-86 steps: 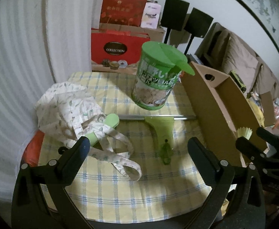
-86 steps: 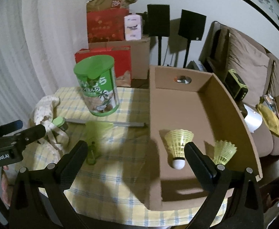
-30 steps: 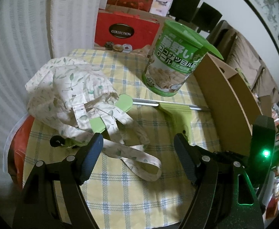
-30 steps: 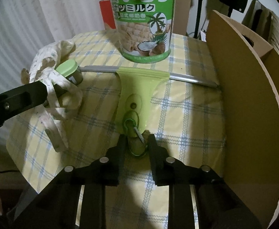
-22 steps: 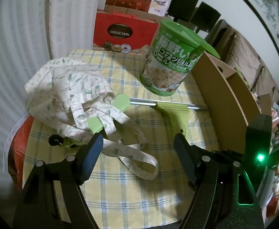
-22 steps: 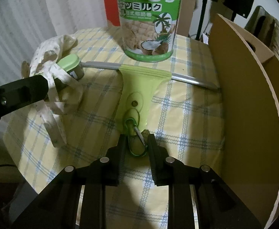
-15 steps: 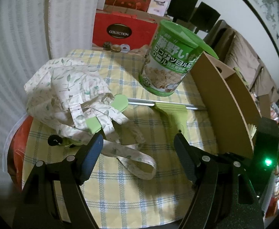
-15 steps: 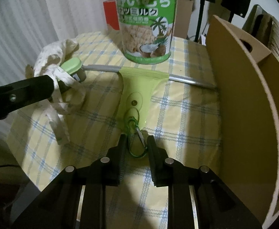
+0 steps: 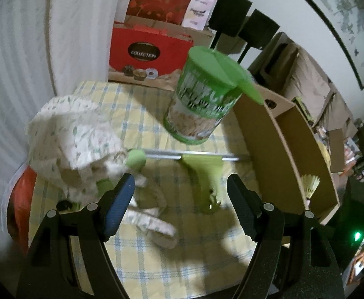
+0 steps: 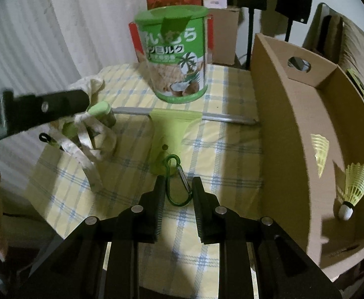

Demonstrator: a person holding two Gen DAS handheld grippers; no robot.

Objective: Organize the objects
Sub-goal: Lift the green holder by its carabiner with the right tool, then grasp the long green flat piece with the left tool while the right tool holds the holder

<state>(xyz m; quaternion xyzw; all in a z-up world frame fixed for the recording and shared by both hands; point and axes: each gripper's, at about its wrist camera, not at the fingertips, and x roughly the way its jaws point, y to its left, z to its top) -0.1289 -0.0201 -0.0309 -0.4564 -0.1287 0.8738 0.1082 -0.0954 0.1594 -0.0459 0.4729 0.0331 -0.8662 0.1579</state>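
The green metal carabiner (image 10: 178, 183) is gripped between the pads of the right gripper (image 10: 176, 189), whose jaws are closed on its lower loop. The carabiner is clipped to the tail of a lime-green fabric pouch (image 10: 170, 134) that hangs from a grey metal rod (image 10: 182, 115) lying on the yellow checked tablecloth (image 10: 221, 154). The long axis of the pouch runs from the jaws toward 12 o'clock in the right wrist view, while the rod lies crosswise, from 9 to 3 o'clock, in front of the green cylindrical snack tin (image 10: 173, 54). The open brown cardboard box (image 10: 294, 114), judged to be the destination, stands at 3 o'clock of the jaws, with two yellow shuttlecocks (image 10: 353, 186) already inside. The coming move is therefore expected to carry the pouch toward 3 o'clock and over the near box wall. The left gripper (image 9: 179, 191) is held wide open and holds nothing; it hovers over the table, above the pale floral cloth bag (image 9: 75, 134), and so lies farther from the box than the right gripper. Compared with one second ago, the carabiner has been lifted off the cloth, the pouch tail is drawn up with it, and both views show the table from higher.
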